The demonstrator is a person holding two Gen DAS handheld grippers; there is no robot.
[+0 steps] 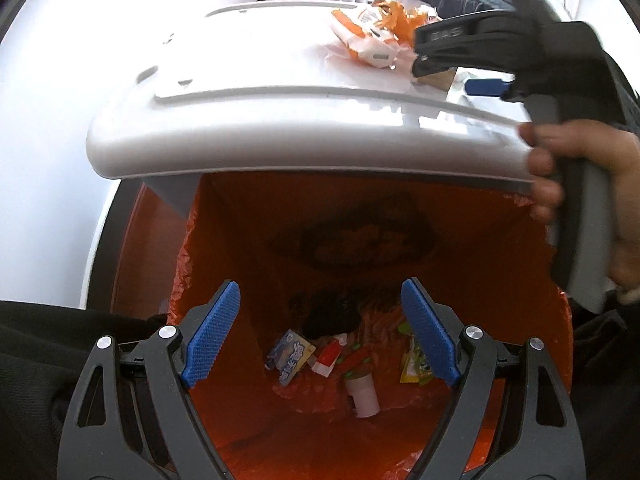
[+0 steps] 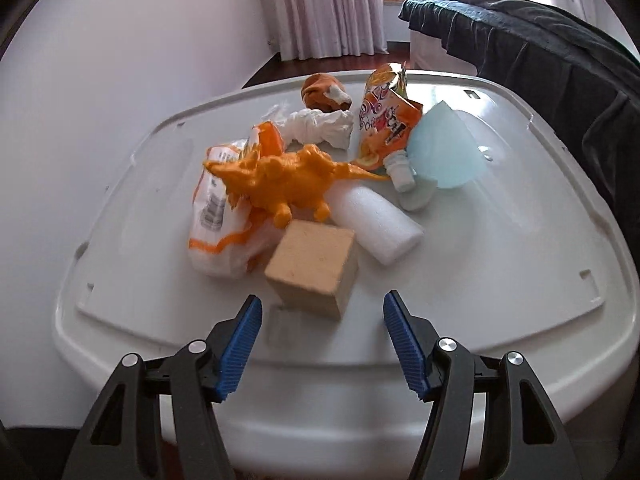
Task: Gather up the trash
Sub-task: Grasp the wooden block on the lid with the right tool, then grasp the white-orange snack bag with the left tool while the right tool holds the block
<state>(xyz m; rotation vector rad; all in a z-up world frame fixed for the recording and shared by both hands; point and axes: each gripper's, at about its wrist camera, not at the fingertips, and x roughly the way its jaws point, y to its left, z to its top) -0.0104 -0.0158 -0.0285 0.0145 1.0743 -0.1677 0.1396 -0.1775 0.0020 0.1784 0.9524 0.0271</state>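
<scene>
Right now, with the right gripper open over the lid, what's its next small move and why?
Probably ease the right gripper forward and down around the tan block, then close. Its jaws are open and empty, and the block is the nearest item, roughly centred ahead of them on the white lid; the orange-lined bin sits open for drop-off.

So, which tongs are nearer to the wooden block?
Right. The right tongs hang open just before the wooden block on the white lid. The left tongs are open over the orange bin, farther away.
</scene>
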